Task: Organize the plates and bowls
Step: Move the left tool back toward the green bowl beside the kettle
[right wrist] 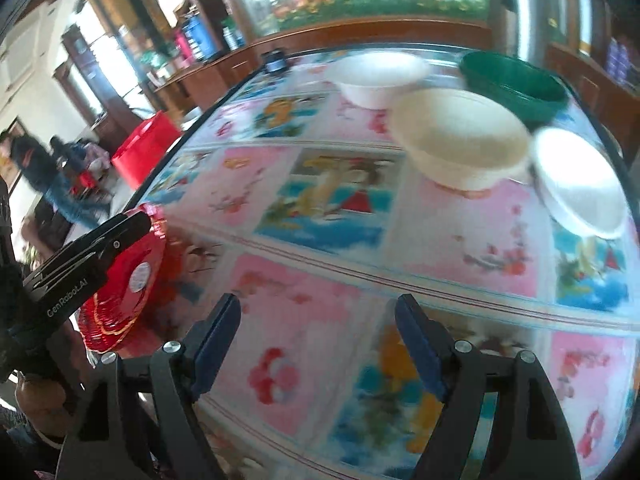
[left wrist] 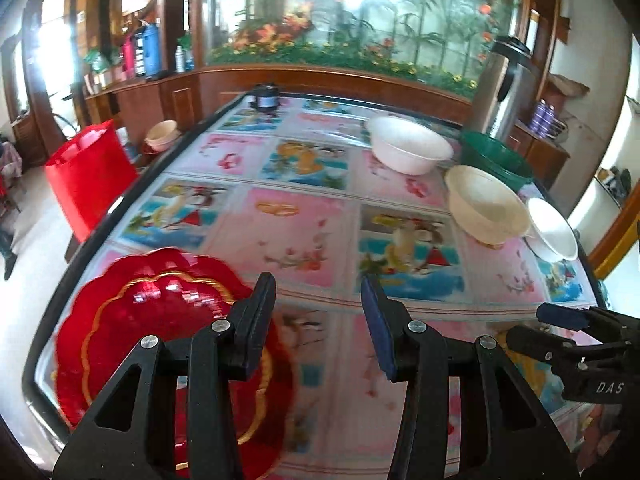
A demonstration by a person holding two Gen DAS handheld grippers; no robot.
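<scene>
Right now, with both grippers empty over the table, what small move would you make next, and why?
Probably ease the right gripper forward toward the cream bowl. Its jaws stand open with nothing between them, and that bowl sits loose among the white bowls and green bowl, not yet stacked. The red plates already lie piled beside the left gripper.

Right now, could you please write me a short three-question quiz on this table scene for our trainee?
1. True or false: the left gripper holds a bowl.
2. Which dish lies nearest the left gripper? A) the green bowl B) the red plate C) the cream bowl
3. Fill in: besides the green bowl, the table carries ___ pale bowls.

Key
1. False: both it and the right gripper are open and empty.
2. B
3. Three: the cream bowl, a white bowl behind it and a small white bowl at the right edge.
</scene>
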